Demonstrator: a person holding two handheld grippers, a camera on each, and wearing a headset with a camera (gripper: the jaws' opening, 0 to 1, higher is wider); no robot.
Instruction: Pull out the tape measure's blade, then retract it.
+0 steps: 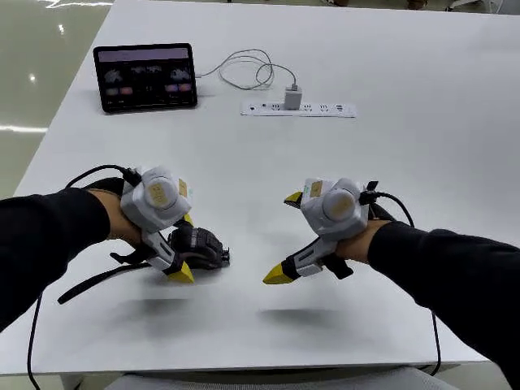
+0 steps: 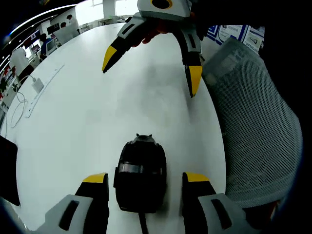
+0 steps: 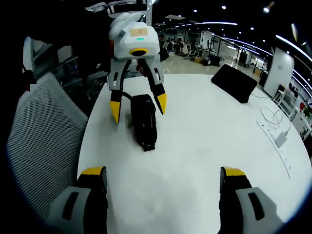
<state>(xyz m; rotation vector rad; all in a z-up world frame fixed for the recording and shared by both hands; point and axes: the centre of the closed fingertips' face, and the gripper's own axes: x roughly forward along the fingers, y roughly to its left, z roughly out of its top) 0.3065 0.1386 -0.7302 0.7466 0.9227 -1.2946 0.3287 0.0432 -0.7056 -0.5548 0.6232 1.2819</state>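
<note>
A black tape measure (image 1: 208,248) lies on the white table (image 1: 341,154), its blade inside the case. My left gripper (image 1: 184,246) is open and straddles it, a yellow-tipped jaw on each side. In the left gripper view the case (image 2: 141,170) sits between my own jaws with a narrow gap at both sides, its blade end pointing away. My right gripper (image 1: 285,236) hangs open a short way to the right, facing the tape measure and holding nothing. The right gripper view has the tape measure (image 3: 144,124) ahead, under the left gripper (image 3: 138,107).
A dark tablet (image 1: 146,75) lies at the table's far left. A white power strip (image 1: 298,108) with a charger and looped cable (image 1: 248,69) lies behind the work. A grey mesh chair (image 2: 253,131) stands at the near table edge.
</note>
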